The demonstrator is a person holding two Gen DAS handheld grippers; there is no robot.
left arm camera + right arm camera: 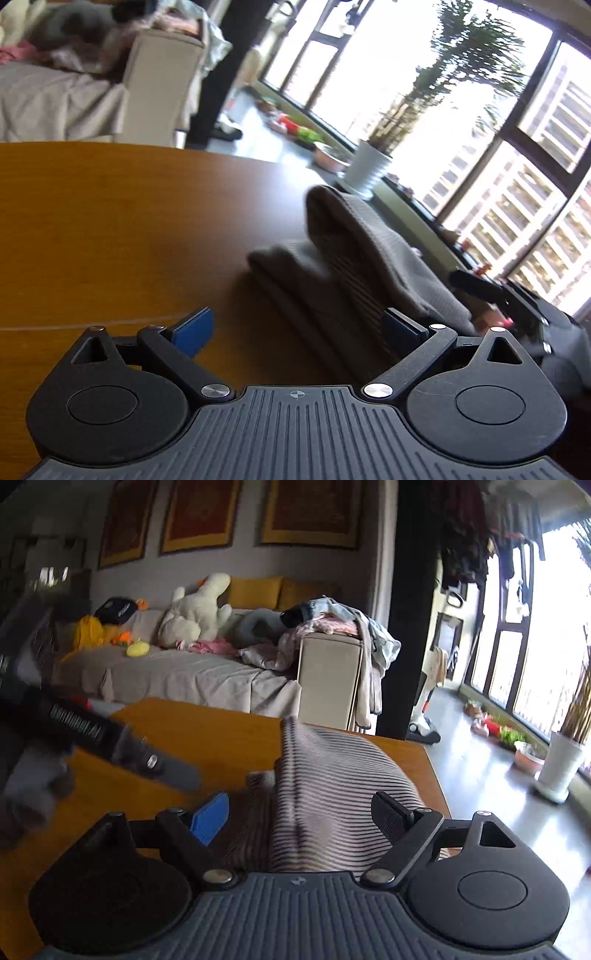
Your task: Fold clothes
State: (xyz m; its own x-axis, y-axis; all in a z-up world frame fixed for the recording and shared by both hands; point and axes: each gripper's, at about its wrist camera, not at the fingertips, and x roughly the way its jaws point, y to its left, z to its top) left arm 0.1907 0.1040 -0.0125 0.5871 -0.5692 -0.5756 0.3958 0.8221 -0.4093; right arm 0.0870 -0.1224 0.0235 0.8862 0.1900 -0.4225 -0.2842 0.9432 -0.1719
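Between the jaws lies a garment (325, 797) of thin dark and pale stripes, grey-brown on its other face (354, 251). The table (110, 229) under it is warm orange-brown wood. The finger pads (210, 818) are blue.

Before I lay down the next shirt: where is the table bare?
Bare wood lies left of the striped cloth, out to the table edge facing the sofa. The window side is crowded: cloth reaches that edge.

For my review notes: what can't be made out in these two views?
- Striped garment: near part hidden by right claw body, right wrist view; garment type unclear.
- Garment's right end, left wrist view: behind the claw finger.
- Other claw, right wrist view: motion-blurred, cut off at the left edge.
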